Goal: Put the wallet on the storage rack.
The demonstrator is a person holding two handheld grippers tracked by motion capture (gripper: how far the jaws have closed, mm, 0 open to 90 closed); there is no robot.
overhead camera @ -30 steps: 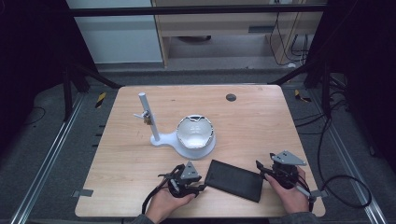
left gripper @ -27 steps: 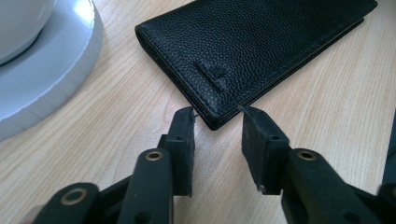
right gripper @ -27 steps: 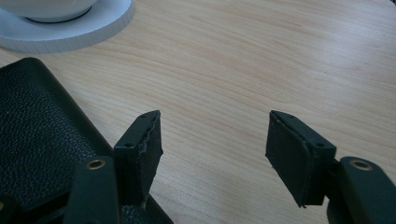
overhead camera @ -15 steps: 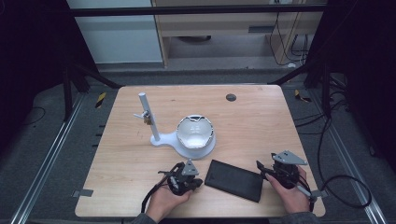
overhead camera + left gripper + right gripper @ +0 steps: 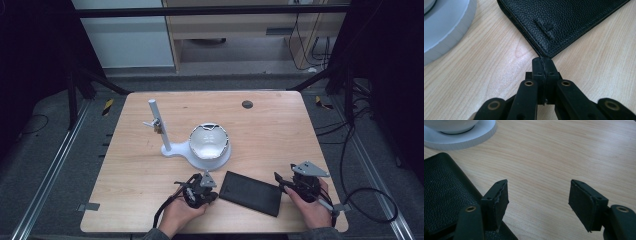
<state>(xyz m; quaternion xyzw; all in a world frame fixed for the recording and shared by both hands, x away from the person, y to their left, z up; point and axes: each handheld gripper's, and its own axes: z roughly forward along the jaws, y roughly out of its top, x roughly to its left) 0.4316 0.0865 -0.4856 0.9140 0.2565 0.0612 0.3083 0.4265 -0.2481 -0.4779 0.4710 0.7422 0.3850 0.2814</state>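
A black leather wallet (image 5: 251, 192) lies flat near the table's front edge, between my two grippers. My left gripper (image 5: 216, 194) sits at its left corner. In the left gripper view the jaws (image 5: 545, 62) are pressed together with nothing between them, and the wallet's (image 5: 564, 22) corner lies just past their tips. My right gripper (image 5: 281, 184) rests at the wallet's right end. Its jaws (image 5: 539, 195) stand wide apart over bare wood, the left pad hovering by the wallet's (image 5: 444, 187) edge.
A white bowl (image 5: 209, 141) sits on a white round base (image 5: 192, 156) with an upright post (image 5: 159, 125) just behind the wallet. A small dark disc (image 5: 247, 104) marks the far side of the wooden table (image 5: 280, 135). Cables trail off the front edge.
The left gripper's jaws have drawn together beside the wallet's left corner. The right gripper and the wallet have stayed where they were.
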